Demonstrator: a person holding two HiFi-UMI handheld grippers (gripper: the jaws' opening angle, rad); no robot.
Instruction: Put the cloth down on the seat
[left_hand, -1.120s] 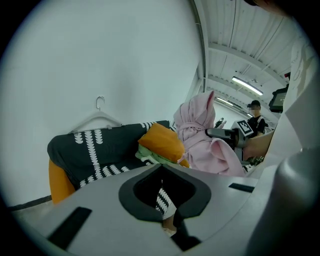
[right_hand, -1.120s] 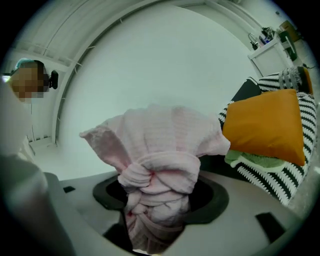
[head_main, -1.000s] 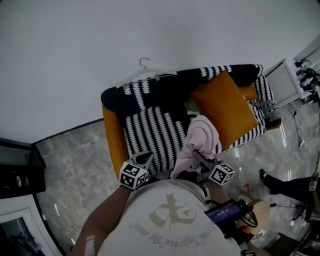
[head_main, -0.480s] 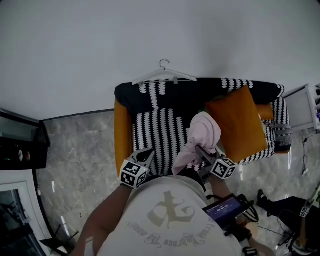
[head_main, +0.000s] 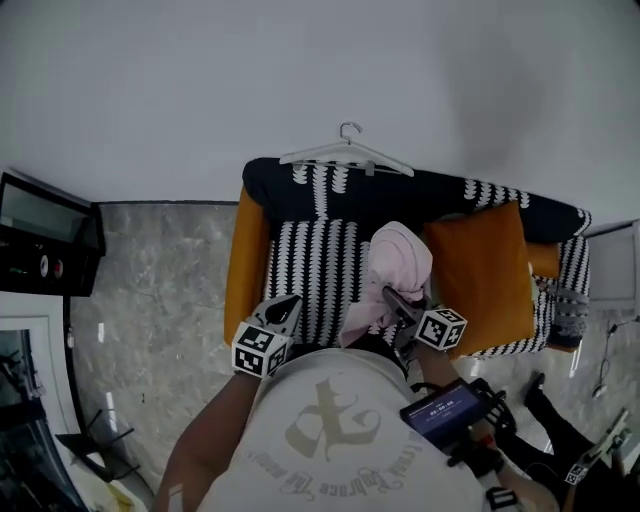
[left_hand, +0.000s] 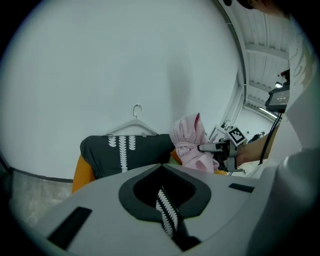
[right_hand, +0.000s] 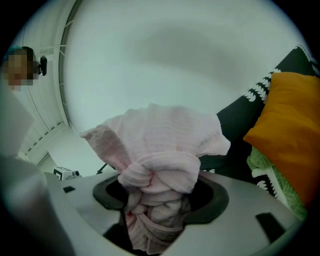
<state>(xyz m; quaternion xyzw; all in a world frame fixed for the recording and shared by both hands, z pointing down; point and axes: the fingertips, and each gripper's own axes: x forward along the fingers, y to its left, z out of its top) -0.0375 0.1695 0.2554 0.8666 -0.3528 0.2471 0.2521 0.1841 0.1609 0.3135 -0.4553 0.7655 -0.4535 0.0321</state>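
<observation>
One bunched pink cloth (right_hand: 159, 150) gripped in the right tongs (head_main: 392, 300), jaws spread wide around it. Wad bulging above the jaws, tail hanging below them, held up over the seat rather than lying on it. Left tongs (head_main: 289, 306) seemingly closed on nothing, with only a thin slit between the jaws and striped cover showing through. Just ahead of and below both tongs, the black-and-white striped seat (head_main: 310, 265) of an orange-sided sofa. Right of the right tongs, an orange cushion (head_main: 485, 270) on that sofa. Farther ahead, a white hanger (head_main: 345, 155) atop the backrest, against a plain wall.
</observation>
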